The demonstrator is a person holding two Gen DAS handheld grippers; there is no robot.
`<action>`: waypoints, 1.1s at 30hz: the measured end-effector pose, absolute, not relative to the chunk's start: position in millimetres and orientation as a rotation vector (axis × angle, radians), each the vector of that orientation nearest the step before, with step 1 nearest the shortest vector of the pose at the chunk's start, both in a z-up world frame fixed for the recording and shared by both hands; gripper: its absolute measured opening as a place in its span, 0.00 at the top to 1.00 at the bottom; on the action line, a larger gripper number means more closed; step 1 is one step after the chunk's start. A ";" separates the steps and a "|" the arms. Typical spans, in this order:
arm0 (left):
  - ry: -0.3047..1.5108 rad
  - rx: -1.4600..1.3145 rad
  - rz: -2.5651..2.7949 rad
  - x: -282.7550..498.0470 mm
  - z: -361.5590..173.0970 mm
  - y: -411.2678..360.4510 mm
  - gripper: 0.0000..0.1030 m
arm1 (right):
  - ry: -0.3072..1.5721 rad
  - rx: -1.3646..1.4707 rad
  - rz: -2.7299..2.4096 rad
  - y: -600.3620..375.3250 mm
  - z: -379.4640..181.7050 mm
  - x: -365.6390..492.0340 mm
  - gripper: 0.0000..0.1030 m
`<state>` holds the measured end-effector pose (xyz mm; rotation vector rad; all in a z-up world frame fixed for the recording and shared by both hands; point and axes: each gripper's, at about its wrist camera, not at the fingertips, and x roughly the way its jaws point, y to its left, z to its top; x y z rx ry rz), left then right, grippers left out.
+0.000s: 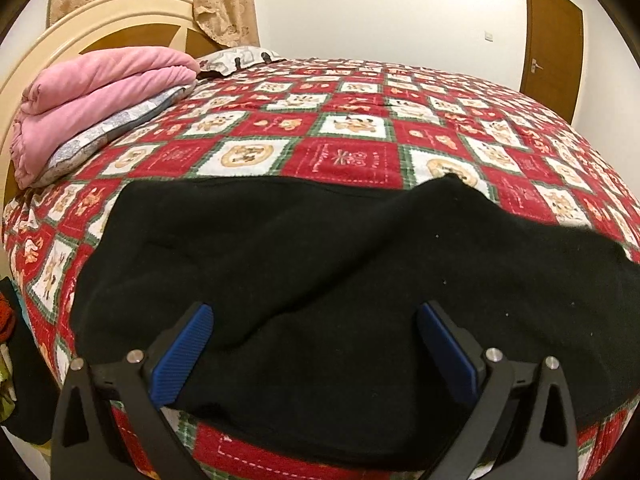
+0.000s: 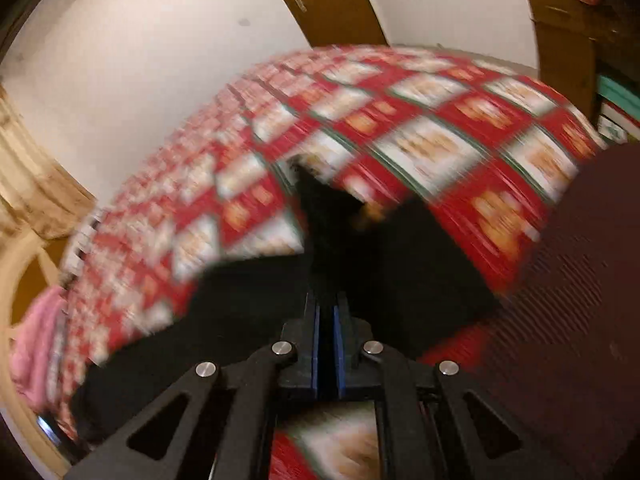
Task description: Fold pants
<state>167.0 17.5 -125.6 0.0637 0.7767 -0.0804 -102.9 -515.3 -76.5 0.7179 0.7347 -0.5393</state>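
- The pants (image 1: 320, 272) lie spread on the bed (image 1: 360, 128), across its near edge, at 6 o'clock in the left wrist view.
- The left gripper (image 1: 316, 344) sits over the pants' near part, one finger on each side of the cloth.
- A folded blanket (image 1: 100, 92) rests on a pillow (image 1: 108, 132) at 10 o'clock, before the headboard (image 1: 120, 20).
- A second pillow (image 1: 236, 60) lies at 11 o'clock.
- The door (image 1: 552, 40) stands behind the bed at 2 o'clock.
- The right gripper (image 2: 326, 320) pinches the pants (image 2: 340, 256) at 6 o'clock in its view.
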 end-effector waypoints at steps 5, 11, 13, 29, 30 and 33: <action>0.791 0.069 -0.071 169.7 -124.7 16.8 0.00 | 0.827 0.741 -0.554 -514.9 -96.8 -120.0 0.79; 0.799 0.079 -0.074 170.0 -123.7 16.9 0.00 | 0.690 0.713 -0.668 -545.4 -63.6 -134.9 0.54; 0.799 0.082 -0.072 170.4 -123.7 16.4 0.00 | 0.674 0.621 -0.632 -553.6 -53.9 -125.7 0.54; 0.793 0.088 -0.029 170.9 -122.8 10.1 0.00 | 0.939 0.386 -0.470 -568.6 -107.0 -43.1 0.89; 0.792 0.088 -0.025 170.9 -122.7 9.6 0.00 | 0.936 0.389 -0.466 -568.0 -106.8 -43.5 0.91; 0.792 0.089 -0.021 170.5 -122.7 9.2 0.00 | 0.873 0.436 -0.472 -569.7 -97.3 -54.6 0.92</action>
